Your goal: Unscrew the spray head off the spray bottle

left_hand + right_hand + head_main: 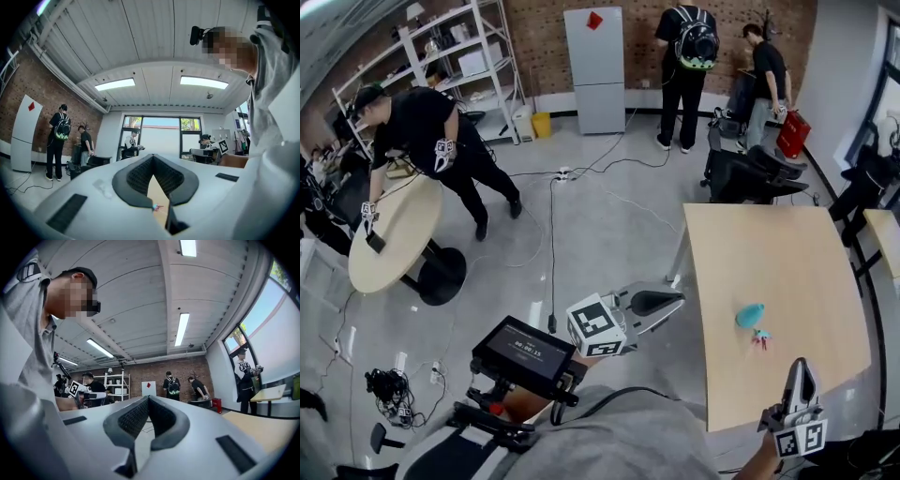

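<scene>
The left gripper [664, 304] and right gripper [800, 367] are hovering pressed shut and empty, while mid-right the spray head [760, 338] is seemingly lying detached beside the bottle [750, 315].

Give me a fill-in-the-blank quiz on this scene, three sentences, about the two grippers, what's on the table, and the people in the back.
1. The left gripper and the right gripper both have their jaws ___, with nothing between them.
2. The teal object lies on the light wooden ___, touched by neither gripper.
3. By the brick wall, the person beside the white fridge wears a ___ on the back.

Missing words: shut; table; backpack.
</scene>
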{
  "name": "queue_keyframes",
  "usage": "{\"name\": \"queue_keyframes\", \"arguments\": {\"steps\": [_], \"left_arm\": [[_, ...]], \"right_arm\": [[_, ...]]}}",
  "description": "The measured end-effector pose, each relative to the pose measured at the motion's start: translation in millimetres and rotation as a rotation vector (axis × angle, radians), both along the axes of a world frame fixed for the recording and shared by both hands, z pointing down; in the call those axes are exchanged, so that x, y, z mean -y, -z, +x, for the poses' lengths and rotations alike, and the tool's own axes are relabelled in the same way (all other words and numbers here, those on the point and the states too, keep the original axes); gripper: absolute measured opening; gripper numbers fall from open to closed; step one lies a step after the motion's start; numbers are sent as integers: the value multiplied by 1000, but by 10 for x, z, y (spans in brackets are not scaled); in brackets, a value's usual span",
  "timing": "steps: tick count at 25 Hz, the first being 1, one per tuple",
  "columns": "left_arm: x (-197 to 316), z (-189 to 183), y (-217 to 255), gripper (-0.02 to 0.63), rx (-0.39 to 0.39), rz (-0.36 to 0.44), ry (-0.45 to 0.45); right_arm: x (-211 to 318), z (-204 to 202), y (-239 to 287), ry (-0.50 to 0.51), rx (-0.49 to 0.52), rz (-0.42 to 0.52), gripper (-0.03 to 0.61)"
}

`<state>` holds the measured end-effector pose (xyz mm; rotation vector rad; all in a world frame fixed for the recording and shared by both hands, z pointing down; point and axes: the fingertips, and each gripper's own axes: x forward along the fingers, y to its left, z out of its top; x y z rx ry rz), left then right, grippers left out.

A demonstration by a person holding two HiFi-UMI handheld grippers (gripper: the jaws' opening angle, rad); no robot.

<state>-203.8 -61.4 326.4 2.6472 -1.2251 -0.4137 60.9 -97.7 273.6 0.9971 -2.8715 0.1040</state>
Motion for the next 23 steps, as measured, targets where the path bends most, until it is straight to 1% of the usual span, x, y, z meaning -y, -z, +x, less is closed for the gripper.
{"name": "queue_keyframes", "arguments": {"steps": [3, 5, 8, 10, 13, 16, 23], "left_arm": [[-266, -222, -11, 5, 13, 16, -42], [-407, -403, -66, 5, 7, 25, -76], [-477, -727, -195, 5, -35, 17, -123], [-443, -818, -222, 5, -57, 17, -150], [-470, -696, -222, 5, -61, 20, -195], [-514, -550, -192, 5, -71, 29, -238], [-616, -395, -128, 5, -62, 36, -261]], "right_arm": [[-329, -126, 75, -85, -12, 14, 5], [-542, -269, 107, -132, -25, 35, 5], [-796, -654, 102, -183, -43, 51, 5], [-897, -796, 87, -208, -65, 51, 5], [-1081, -770, 117, -244, -89, 40, 5], [-1280, -680, 133, -282, -92, 29, 5], [-1420, -642, 189, -293, -93, 13, 5]]}}
